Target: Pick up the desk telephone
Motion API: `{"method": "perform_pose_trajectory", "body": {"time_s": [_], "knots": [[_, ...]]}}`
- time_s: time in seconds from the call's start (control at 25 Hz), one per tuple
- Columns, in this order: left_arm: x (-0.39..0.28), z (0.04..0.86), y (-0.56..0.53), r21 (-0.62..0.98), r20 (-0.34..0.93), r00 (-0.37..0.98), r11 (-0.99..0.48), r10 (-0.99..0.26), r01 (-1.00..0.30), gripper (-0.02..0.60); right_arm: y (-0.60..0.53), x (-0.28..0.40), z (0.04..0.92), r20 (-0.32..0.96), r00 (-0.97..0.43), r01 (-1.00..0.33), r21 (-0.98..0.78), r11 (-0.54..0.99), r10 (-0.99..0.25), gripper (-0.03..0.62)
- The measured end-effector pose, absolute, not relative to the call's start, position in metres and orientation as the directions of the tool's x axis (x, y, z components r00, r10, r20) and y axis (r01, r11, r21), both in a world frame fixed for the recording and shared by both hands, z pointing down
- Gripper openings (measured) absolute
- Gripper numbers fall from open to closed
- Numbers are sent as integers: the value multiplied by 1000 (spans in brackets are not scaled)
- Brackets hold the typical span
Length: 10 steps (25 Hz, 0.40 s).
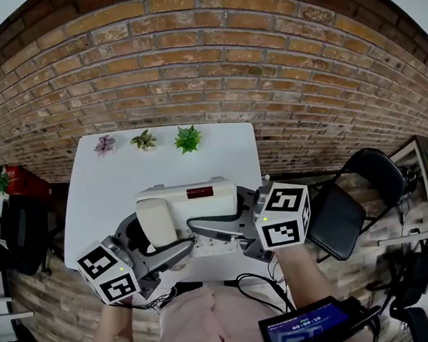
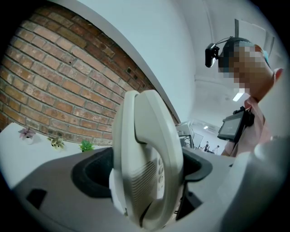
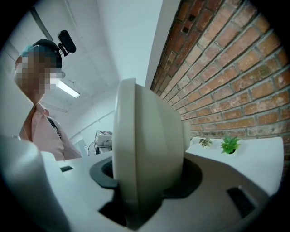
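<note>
The cream desk telephone (image 1: 191, 205) with its handset (image 1: 156, 223) on the left side is clamped between my two grippers over the near part of the white table (image 1: 91, 186). My left gripper (image 1: 157, 244) is shut on the handset end; in the left gripper view the telephone (image 2: 145, 158) stands edge-on and fills the gap between the jaws of the left gripper (image 2: 146, 183). My right gripper (image 1: 232, 218) is shut on the other end. The right gripper view shows the telephone's cream shell (image 3: 145, 154) wedged in the right gripper (image 3: 144, 183).
Three small potted plants (image 1: 144, 140) line the table's far edge against a brick wall (image 1: 206, 65). A black folding chair (image 1: 352, 208) stands to the right. Black cables (image 1: 240, 282) hang at the near table edge, and a device with a screen (image 1: 305, 327) sits at the person's chest.
</note>
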State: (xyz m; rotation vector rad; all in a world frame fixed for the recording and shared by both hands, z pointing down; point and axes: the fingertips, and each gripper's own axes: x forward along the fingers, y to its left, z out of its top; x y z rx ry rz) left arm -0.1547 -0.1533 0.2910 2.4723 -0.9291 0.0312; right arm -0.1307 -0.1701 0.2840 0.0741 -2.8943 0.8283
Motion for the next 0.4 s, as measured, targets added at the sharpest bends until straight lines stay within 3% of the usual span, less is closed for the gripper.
{"method": "perform_pose_trajectory", "body": {"time_s": [0.4], "knots": [[-144, 292, -140, 422, 208, 759, -643, -617, -639, 446, -157, -121, 284, 144, -990, -81, -510, 856, -8, 229]]}}
